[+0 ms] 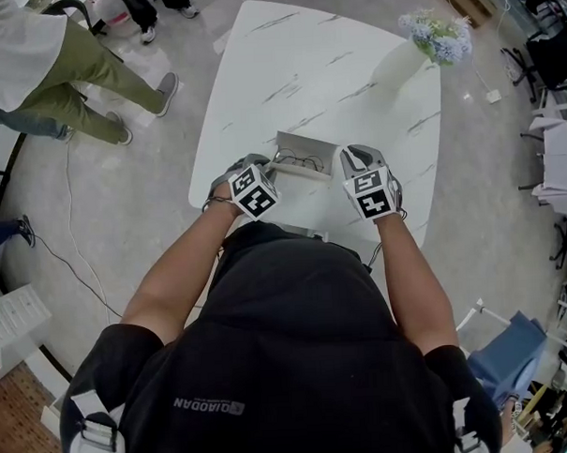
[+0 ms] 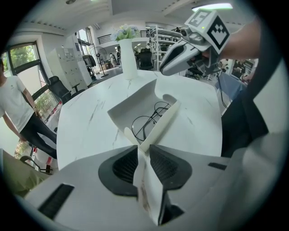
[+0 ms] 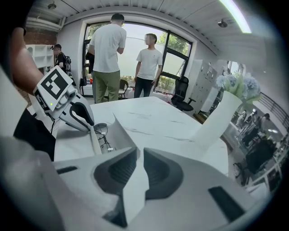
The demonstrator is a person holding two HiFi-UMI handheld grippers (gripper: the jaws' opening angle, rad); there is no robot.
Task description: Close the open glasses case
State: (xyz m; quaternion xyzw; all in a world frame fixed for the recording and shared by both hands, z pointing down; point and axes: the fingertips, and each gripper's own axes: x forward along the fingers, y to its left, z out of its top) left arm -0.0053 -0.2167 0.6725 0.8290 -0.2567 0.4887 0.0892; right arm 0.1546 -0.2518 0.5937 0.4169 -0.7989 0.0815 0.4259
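A white glasses case [image 1: 304,154] lies open near the front edge of the white marble table [image 1: 305,70], with thin black-rimmed glasses [image 2: 151,118] inside. My left gripper [image 2: 143,151] is shut on the left end of the case's near flap [image 2: 163,122], which runs between its jaws. At the flap's right end, a thin white edge is pinched in my right gripper [image 3: 139,155], which is also shut. In the head view the left gripper [image 1: 264,167] and right gripper [image 1: 349,160] flank the case. The case's back wall [image 3: 121,130] stands up behind the glasses [image 3: 102,131].
A tall white vase [image 1: 400,64] with pale blue flowers [image 1: 439,34] stands at the table's far right corner. People stand on the floor at the far left [image 1: 89,65] and by the windows [image 3: 108,54]. The table's front edge is just below the case.
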